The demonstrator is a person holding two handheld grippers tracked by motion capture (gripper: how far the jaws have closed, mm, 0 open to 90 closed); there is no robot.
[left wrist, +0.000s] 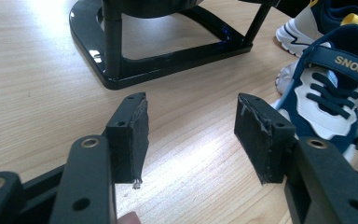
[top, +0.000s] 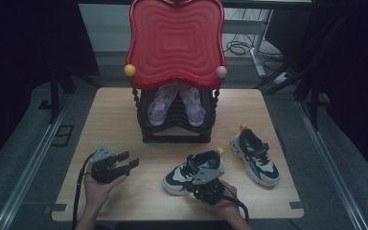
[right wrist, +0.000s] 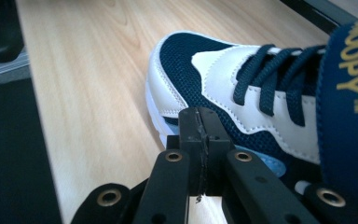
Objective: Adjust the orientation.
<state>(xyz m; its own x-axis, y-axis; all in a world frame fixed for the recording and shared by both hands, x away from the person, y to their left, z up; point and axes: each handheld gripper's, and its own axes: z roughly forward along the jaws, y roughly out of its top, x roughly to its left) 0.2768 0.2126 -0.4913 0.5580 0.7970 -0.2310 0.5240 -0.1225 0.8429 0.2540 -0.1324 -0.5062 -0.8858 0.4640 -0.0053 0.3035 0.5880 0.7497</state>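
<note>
A navy and white sneaker lies on the wooden table, toe to the left. Its mate rests farther right. My right gripper is shut with its pads together and nothing between them. Its tip sits close against the near sneaker's side; I cannot tell whether it touches. My left gripper is held open above bare table at the front left, with nothing between its pads, pointing toward the near sneaker.
A black shoe rack stands at the table's middle back and holds a pair of purple shoes. A red wavy panel with a yellow ball and a pink ball rises over it.
</note>
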